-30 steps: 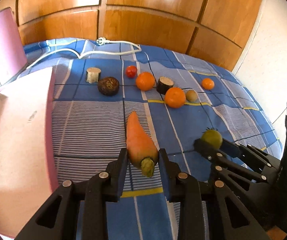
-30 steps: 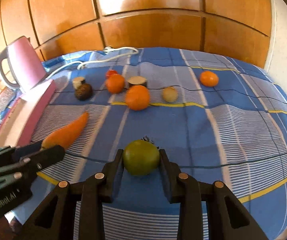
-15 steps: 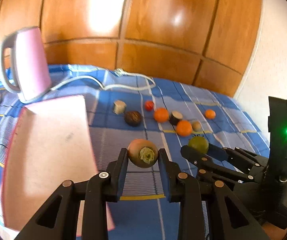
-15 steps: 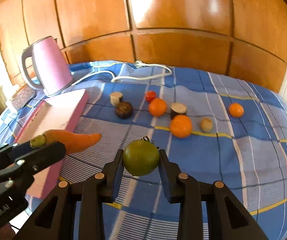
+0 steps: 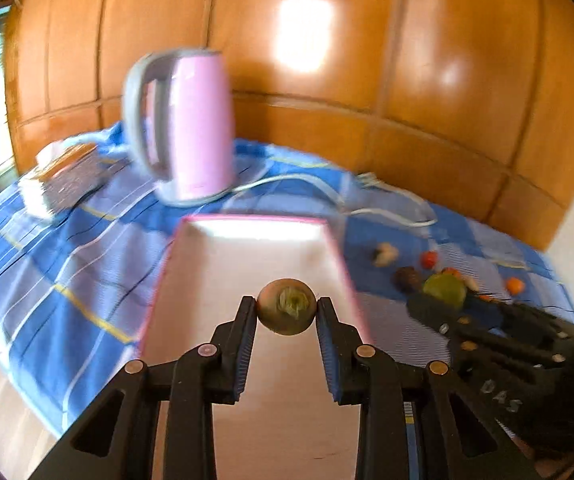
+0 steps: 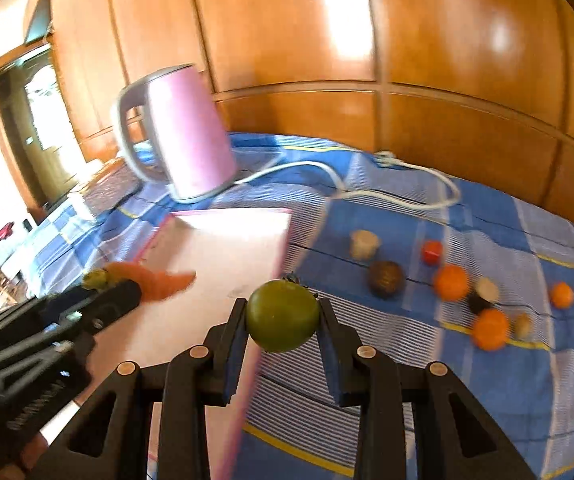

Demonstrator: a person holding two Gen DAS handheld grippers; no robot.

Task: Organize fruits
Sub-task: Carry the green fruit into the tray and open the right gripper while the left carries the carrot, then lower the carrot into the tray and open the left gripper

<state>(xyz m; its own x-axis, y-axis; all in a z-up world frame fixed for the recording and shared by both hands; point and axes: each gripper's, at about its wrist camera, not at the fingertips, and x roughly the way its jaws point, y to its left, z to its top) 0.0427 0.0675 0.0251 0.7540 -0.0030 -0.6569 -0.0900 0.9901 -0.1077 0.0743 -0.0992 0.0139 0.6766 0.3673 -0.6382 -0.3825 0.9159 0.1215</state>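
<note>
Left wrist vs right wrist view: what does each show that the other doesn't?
Left wrist only: the carrot seen end-on, stem toward the lens, in the left gripper.

Right wrist only: the carrot's full tapering length, and a doorway at far left.

Both: the green tomato clamped in the right gripper, the pink tray, pink kettle, white cord, blue checked cloth and leftover produce beyond.

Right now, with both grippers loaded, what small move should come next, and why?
Probably lower the left gripper and release the carrot into the pink tray: it hangs above the tray floor, while the right gripper, shut on the green fruit, sits at the tray's edge.
</note>
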